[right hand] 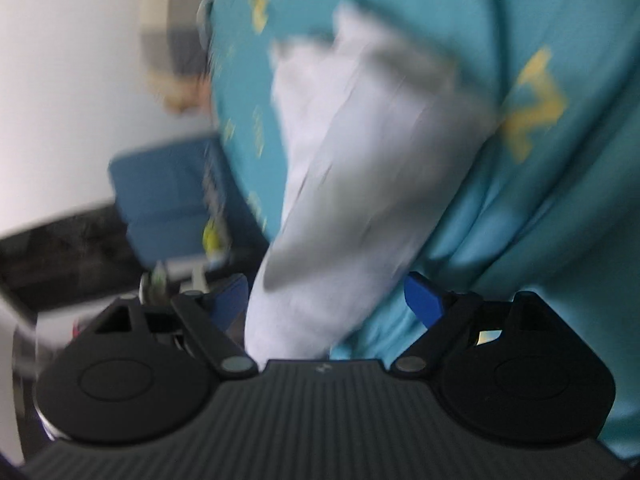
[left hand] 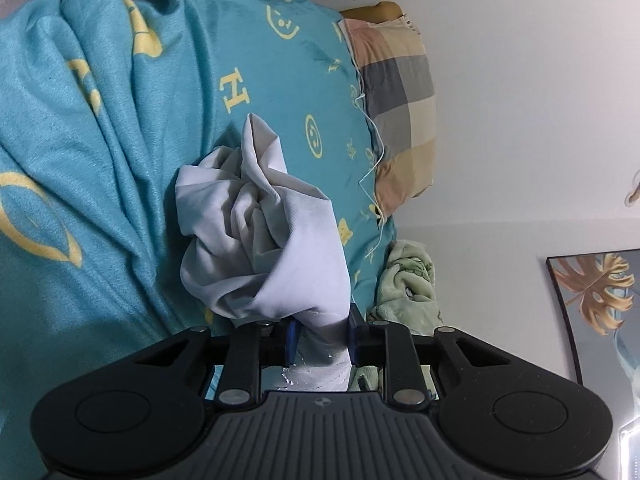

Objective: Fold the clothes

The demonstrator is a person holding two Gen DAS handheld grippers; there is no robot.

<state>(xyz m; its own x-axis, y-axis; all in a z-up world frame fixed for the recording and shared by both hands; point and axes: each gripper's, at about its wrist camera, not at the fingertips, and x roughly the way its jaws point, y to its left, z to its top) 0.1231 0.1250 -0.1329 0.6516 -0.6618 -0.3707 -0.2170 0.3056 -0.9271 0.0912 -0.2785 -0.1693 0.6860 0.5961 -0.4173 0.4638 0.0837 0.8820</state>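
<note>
One white garment pinched in left gripper; right gripper spread wide, cloth between, unclamped.

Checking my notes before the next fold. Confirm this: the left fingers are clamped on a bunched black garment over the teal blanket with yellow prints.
Wrong in one respect: the garment is white, not black. The left wrist view shows it bunched and clamped between the left fingers, over the teal blanket with yellow prints, as you said.
</note>
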